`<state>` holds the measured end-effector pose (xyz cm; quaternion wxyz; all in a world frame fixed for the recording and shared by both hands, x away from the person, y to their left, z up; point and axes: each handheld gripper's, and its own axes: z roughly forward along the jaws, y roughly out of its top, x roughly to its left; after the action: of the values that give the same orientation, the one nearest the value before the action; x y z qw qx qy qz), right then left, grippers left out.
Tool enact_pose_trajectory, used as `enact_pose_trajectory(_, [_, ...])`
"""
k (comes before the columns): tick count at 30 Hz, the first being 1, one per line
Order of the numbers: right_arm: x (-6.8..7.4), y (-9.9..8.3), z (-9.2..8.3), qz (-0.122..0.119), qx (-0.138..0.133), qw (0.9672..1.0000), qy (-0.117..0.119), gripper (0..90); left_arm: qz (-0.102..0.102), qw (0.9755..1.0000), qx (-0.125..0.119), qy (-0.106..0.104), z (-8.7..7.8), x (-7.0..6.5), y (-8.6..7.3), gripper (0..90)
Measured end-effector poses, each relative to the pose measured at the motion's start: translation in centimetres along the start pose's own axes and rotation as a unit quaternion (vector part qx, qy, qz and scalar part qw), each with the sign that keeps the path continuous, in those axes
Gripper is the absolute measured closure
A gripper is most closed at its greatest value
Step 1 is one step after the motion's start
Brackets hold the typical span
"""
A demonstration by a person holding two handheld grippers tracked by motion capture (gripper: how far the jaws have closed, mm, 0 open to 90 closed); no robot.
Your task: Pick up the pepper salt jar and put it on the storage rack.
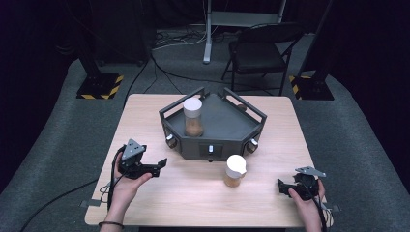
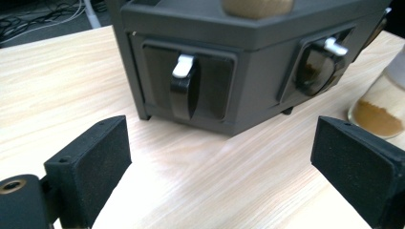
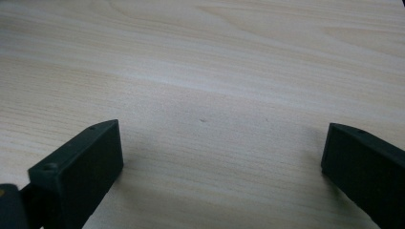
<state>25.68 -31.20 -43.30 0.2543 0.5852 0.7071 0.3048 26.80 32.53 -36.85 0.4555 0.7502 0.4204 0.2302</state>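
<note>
Left gripper (image 1: 159, 164) wide open, empty | we line up on the black knob (image 2: 184, 90) on the grey box's (image 1: 212, 121) near-left face | approach square, close gently | right gripper (image 1: 283, 187) open, empty, near-right

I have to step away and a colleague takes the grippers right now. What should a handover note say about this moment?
Left gripper: open, empty, low over the table, aimed at the left knob on the dark angular unit.
Right gripper: open, empty, near the table's right front corner, pointing across bare wood.
Things: one white-lidded jar with brown powder stands on the unit's top; a second jar stands on the table just in front of the unit.
Done: nothing gripped yet, as far as things show.
Left: probably close on the knob the left gripper faces; the front jar is untouched.
</note>
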Motion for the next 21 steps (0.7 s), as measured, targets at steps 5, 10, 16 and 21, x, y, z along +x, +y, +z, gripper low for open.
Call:
enact_pose_trajectory(5, [0.0,0.0,0.0,0.0,0.0,1.0,0.0,0.0,0.0,1.0,0.003,0.005,0.1,0.3,-1.4,6.5])
enact_pose_trajectory(10, [0.0,0.0,0.0,0.0,0.0,1.0,0.0,0.0,-0.01,0.9999,0.006,0.01,0.2,0.5,-2.7,6.5])
enact_pose_trajectory(16, [0.0,0.0,0.0,0.0,0.0,1.0,0.0,0.0,-0.017,0.9997,0.011,0.017,0.4,0.6,-3.7,6.5])
enact_pose_trajectory(21, [0.0,0.0,0.0,0.0,0.0,1.0,0.0,0.0,-0.027,0.9993,0.022,0.012,0.8,1.0,-4.6,6.5])
